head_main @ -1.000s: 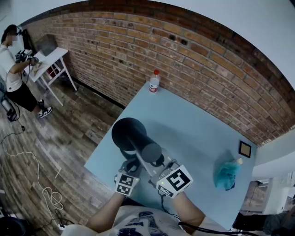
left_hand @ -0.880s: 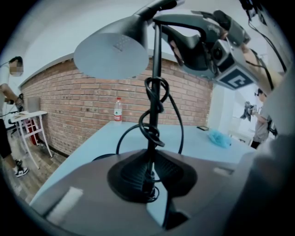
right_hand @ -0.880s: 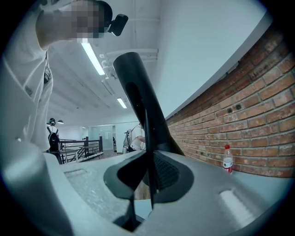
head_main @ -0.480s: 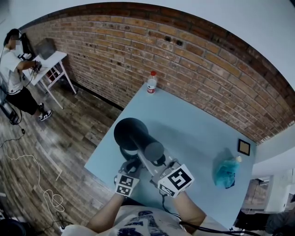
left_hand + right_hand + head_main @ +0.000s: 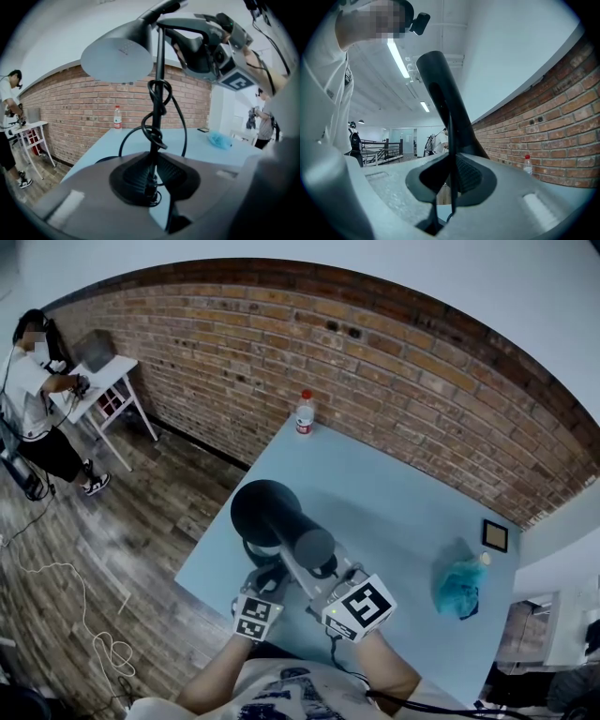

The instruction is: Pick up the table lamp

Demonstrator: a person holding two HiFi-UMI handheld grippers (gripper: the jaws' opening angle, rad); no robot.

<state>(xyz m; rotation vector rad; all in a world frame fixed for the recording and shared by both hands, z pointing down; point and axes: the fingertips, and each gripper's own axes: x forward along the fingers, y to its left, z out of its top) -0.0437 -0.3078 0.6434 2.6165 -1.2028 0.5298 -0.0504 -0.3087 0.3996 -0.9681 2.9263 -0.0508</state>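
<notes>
The black table lamp (image 5: 266, 512) is held over the near left part of the light blue table (image 5: 403, 493). In the left gripper view its shade (image 5: 119, 58) is at the top left, and a black cord (image 5: 157, 126) is knotted around the thin upright stem. My left gripper (image 5: 272, 579) is shut on the stem low down (image 5: 151, 185). Higher up, beside the shade, my right gripper (image 5: 323, 568) is shut on the thin stem (image 5: 451, 173) too. It shows in the left gripper view at the upper right (image 5: 165, 24). The jaws hide the lamp's base.
A plastic bottle (image 5: 303, 412) with a red cap stands at the table's far corner by the brick wall. A crumpled blue bag (image 5: 459, 587) and a small dark square frame (image 5: 495, 535) lie at the right. A person (image 5: 37, 399) works at a white desk (image 5: 98, 367) far left.
The lamp and both grippers keep their grip and look slightly higher over the table. The view has shifted a little, and the person at the far desk has moved.
</notes>
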